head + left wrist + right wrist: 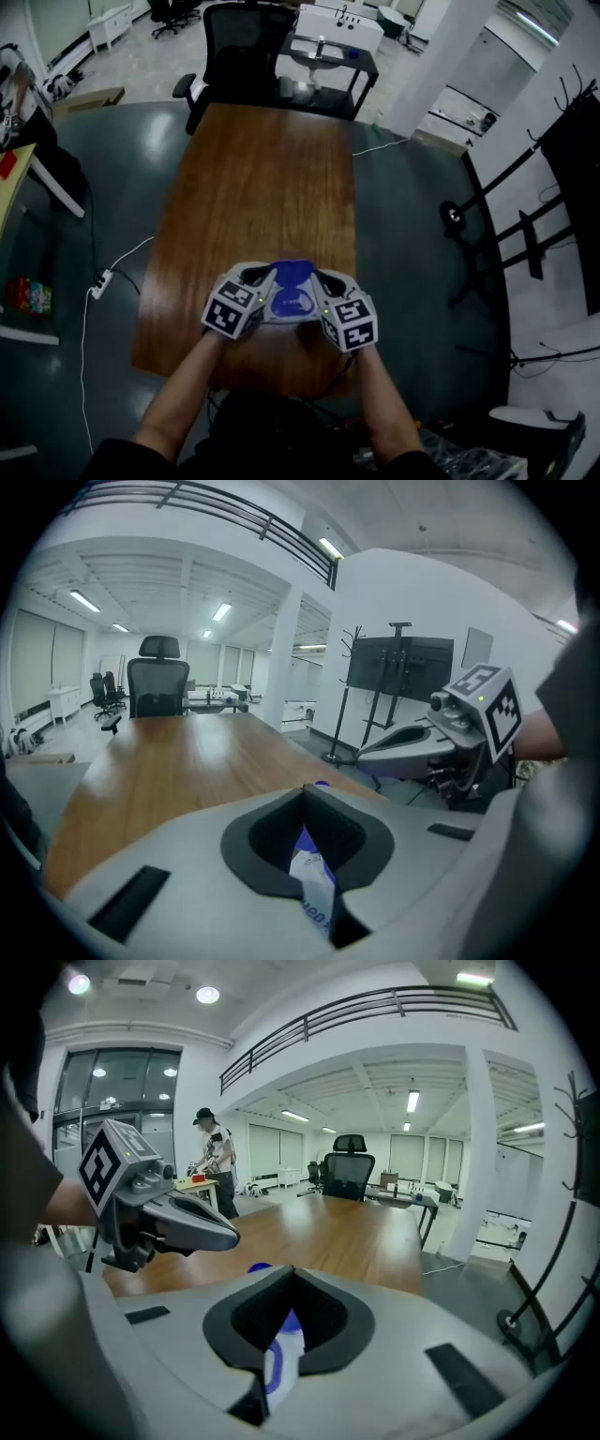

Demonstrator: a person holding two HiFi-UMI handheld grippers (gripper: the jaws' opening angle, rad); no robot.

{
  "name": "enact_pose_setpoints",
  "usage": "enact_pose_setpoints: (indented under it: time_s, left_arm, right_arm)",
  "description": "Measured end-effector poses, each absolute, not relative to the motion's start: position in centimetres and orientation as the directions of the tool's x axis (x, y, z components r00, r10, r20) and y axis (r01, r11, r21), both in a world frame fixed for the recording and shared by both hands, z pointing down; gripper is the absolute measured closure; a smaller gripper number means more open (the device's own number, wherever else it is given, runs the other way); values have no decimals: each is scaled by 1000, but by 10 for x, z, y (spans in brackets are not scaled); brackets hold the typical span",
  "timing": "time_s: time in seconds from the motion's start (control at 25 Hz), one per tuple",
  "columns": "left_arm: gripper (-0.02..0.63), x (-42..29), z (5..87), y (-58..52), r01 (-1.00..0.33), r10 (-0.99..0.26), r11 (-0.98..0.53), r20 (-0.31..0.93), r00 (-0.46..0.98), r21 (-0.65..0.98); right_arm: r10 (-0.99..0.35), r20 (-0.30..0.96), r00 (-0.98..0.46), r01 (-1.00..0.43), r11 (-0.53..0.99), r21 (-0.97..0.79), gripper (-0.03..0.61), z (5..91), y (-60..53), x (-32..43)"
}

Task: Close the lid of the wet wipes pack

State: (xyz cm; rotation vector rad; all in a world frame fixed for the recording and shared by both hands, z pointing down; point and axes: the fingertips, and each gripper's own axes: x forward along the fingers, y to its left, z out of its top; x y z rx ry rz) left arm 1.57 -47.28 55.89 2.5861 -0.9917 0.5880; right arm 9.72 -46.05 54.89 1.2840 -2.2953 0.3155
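A white and blue wet wipes pack hangs between my two grippers over the near end of the wooden table. Its blue lid stands open, tipped up at the pack's far side. My left gripper is shut on the pack's left edge, and the crumpled film shows between its closed jaws. My right gripper is shut on the pack's right edge, with white and blue film pinched in its jaws. Each gripper view shows the other gripper close alongside: the right gripper and the left gripper.
A black office chair stands at the table's far end, with a white desk behind it. A power strip and its cable lie on the floor at left. Black stands are at right. A person stands far off at left.
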Motion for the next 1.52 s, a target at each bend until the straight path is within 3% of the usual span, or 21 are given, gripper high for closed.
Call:
enact_pose_setpoints:
  time_s: [0.24, 0.28, 0.32, 0.36, 0.64, 1.2, 1.36, 1.52]
  left_arm:
    - [534, 27, 591, -493, -628, -463, -757, 532, 709, 180]
    - [528, 27, 593, -495, -630, -459, -755, 538, 707, 184]
    - [518, 27, 595, -498, -633, -459, -752, 542, 704, 186]
    - [509, 27, 597, -501, -636, -458, -749, 547, 700, 187]
    - [502, 37, 610, -494, -600, -377, -760, 583, 719, 249]
    - [500, 48, 595, -431, -572, -339, -777, 591, 732, 263]
    - [500, 51, 607, -413, -573, -320, -770, 607, 727, 281]
    - [500, 50, 623, -406, -587, -326, -770, 637, 698, 250]
  right_arm:
    - [-693, 570, -442, -836, 548, 19, 566, 583, -490, 114]
    - [-682, 570, -459, -834, 551, -13, 533, 585, -494, 114]
    - [-673, 565, -478, -833, 551, -48, 437, 587, -498, 113]
    - [-668, 557, -494, -832, 549, -81, 413, 588, -503, 113]
    - [-558, 541, -629, -758, 594, -268, 413, 605, -508, 98]
    - [-421, 501, -756, -628, 681, -376, 413, 583, -445, 88]
    - [-420, 529, -738, -652, 647, -395, 491, 598, -432, 92]
    - [-410, 559, -721, -664, 639, -388, 526, 610, -422, 90]
